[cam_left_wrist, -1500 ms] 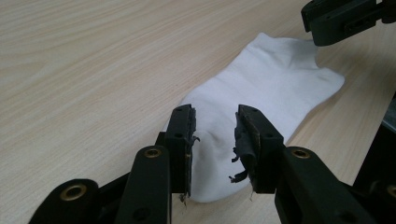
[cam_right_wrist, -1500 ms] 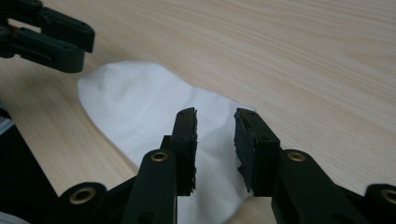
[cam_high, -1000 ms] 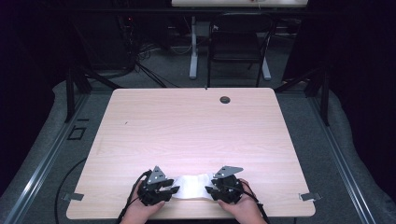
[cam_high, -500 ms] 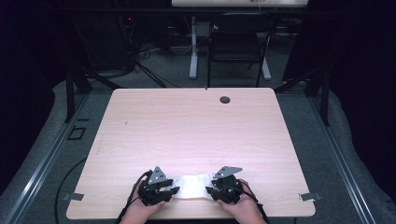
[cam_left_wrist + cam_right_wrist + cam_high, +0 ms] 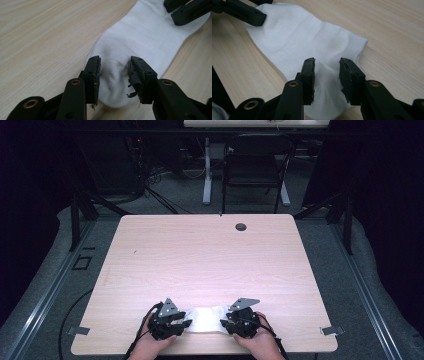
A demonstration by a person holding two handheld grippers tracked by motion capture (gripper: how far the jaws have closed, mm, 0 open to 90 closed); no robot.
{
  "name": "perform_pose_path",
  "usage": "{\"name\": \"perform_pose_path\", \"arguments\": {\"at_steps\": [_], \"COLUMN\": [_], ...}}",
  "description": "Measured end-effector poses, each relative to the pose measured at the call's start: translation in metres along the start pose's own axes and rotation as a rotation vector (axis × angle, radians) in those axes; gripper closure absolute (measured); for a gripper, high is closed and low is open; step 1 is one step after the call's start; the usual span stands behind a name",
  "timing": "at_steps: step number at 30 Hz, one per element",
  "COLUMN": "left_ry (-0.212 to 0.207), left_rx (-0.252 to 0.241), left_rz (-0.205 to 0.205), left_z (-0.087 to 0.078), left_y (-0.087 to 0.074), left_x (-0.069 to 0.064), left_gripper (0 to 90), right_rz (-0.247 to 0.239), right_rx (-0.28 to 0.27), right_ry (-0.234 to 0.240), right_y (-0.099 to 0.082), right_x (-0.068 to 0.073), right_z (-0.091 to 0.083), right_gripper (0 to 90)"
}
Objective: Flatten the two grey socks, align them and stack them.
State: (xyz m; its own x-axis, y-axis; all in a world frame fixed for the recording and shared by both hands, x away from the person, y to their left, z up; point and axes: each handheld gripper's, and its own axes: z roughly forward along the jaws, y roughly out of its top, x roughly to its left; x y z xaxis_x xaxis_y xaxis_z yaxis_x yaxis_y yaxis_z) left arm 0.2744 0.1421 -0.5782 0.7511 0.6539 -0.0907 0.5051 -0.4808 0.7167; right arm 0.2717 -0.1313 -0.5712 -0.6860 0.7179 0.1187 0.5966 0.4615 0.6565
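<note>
The left tongs (image 5: 114, 75) are matte black, each jaw a blocky bar with a brass-ringed pivot hole and a dark rubber pad, and the pad on one jaw is frayed, with torn scraps hanging from its edge. The right tongs (image 5: 326, 76) share the same black build, brass-ringed holes and ribbed pads, here less worn. In the high view each unit carries a grey three-cornered plate on top and trails a black cable, and the hands are bare.
</note>
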Motion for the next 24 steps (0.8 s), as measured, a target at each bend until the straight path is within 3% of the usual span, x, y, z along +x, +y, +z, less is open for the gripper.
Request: {"name": "perform_pose_path", "arguments": {"at_steps": [18,24], "left_ry": [0.010,0.006], "left_rx": [-0.016,-0.074], "left_rz": [-0.028,-0.055], "left_z": [0.000,-0.014], "left_y": [0.003,0.006], "left_x": [0.008,0.013], "left_gripper": [57.9,51.4], "right_rz": [0.015,0.020], "right_rx": [-0.030,-0.115], "right_ry": [-0.001,-0.001], "right_y": [0.005,0.009], "right_x": [-0.001,-0.003], "right_z": [0.004,-0.009], "right_gripper": [62.6,59.4]}}
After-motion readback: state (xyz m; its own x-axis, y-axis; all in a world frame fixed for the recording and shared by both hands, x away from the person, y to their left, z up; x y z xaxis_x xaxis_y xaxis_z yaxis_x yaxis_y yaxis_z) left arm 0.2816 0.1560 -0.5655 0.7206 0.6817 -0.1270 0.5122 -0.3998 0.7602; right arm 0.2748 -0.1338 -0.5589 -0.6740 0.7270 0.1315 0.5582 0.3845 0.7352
